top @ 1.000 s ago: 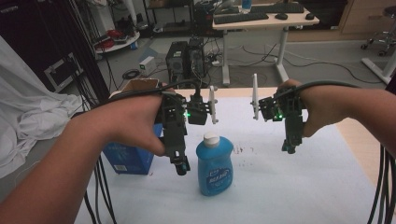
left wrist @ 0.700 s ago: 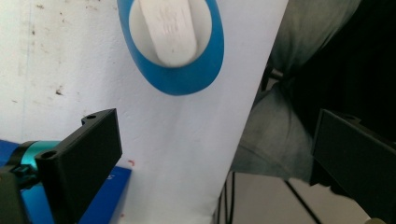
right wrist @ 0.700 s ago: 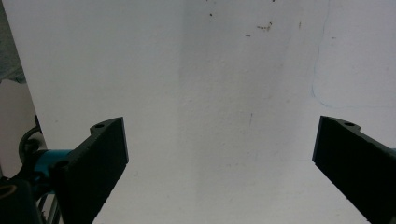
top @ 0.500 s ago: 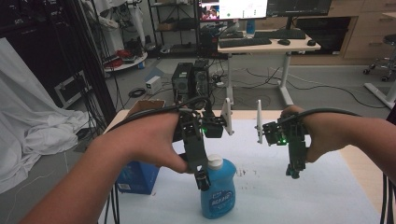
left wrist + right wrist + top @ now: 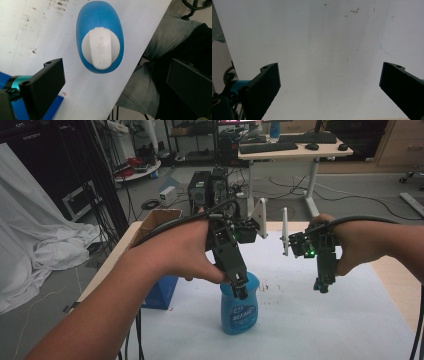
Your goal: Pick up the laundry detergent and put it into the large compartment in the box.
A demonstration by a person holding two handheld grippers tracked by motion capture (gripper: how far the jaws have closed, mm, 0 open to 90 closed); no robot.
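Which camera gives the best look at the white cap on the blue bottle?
The left gripper view: it looks straight down on the white cap, whole and unblocked, with the left gripper open above it. In the high view that gripper covers the cap, leaving the blue bottle body. The right gripper view faces bare white table cover.

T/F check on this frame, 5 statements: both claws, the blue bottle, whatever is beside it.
1. The left claw is open above the blue bottle. True: in the left gripper view its jaws stand wide apart with the white cap between and beyond them.
2. The right claw is shut on the bottle. False: it is open over the bare white table cover.
3. The bottle lies on its side. False: it stands upright.
4. The cap is on the bottle. True.
5. A blue box sits to the bottle's right in the high view. False: it sits to its left, near the table edge.
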